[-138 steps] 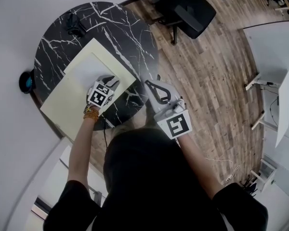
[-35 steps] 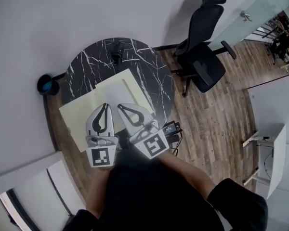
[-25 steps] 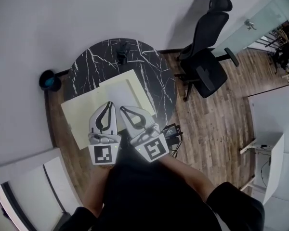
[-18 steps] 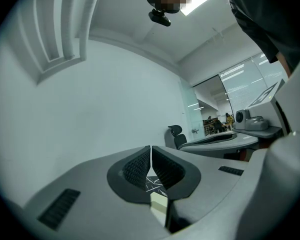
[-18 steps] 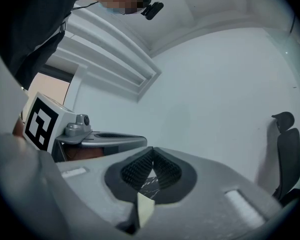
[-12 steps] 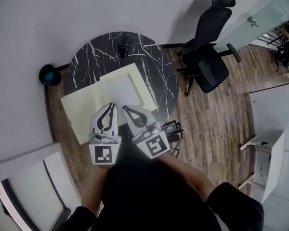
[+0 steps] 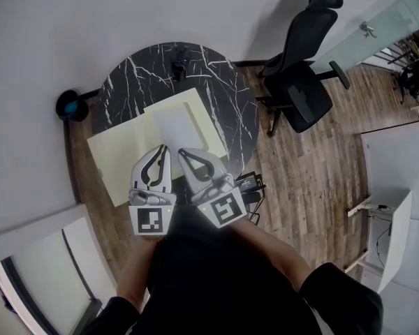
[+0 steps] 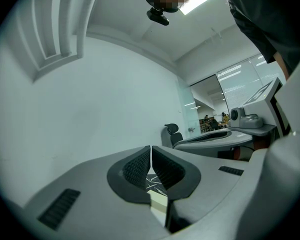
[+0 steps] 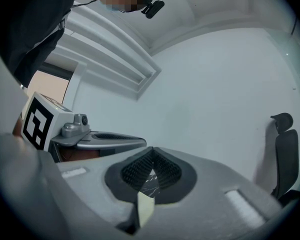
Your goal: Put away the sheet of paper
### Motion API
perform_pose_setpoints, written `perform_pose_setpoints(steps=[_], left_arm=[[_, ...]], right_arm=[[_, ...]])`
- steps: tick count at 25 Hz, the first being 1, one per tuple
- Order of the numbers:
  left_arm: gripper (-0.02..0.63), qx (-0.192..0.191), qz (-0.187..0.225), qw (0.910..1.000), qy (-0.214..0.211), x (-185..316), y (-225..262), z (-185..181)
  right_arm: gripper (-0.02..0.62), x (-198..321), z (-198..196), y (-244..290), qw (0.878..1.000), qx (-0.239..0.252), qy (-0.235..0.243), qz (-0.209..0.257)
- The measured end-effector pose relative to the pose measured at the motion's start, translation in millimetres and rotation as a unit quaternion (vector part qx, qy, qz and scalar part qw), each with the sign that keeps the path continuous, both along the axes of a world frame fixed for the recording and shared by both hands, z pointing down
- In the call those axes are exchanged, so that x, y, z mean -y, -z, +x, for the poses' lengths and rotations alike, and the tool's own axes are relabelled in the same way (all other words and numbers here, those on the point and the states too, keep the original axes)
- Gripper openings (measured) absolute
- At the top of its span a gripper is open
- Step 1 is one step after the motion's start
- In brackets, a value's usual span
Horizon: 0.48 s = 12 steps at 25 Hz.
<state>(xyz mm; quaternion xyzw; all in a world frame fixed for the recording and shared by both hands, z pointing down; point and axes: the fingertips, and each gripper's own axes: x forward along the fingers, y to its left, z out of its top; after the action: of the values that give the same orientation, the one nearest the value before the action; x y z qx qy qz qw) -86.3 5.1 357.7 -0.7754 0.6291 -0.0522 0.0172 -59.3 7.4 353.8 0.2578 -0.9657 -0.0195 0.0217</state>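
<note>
1. Holding the left gripper (image 7: 165,149) and the right gripper (image 7: 182,153) side by side over the near edge of the round marble table (image 7: 223,89), both pointing level toward the wall.
2. Left gripper view: jaws are pressing together, with nothing between them. Right gripper view: the same, tips meeting and empty.
3. The sheet of paper (image 7: 174,125) is lying flat on the open pale yellow folder (image 7: 119,152), just beyond the jaw tips, and neither gripper is touching it.
4. Against the earliest frame: the left gripper was resting on the sheet and the right stood apart at the table edge. Now both are hanging clear of it and close together.
5. Against the frame just before: the grippers and sheet are showing no visible shift.
6. An office chair (image 7: 300,68) is standing right of the table.
</note>
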Motion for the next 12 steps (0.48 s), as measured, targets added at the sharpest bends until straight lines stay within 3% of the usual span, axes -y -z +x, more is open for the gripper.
perform_pose_setpoints(steps=[12], left_arm=[[0.020, -0.011, -0.010, 0.9999, -0.005, 2.5, -4.6, 4.2]], right_arm=[[-0.003, 1.2, 2.2, -2.2, 1.000, 0.000, 0.003, -0.006]])
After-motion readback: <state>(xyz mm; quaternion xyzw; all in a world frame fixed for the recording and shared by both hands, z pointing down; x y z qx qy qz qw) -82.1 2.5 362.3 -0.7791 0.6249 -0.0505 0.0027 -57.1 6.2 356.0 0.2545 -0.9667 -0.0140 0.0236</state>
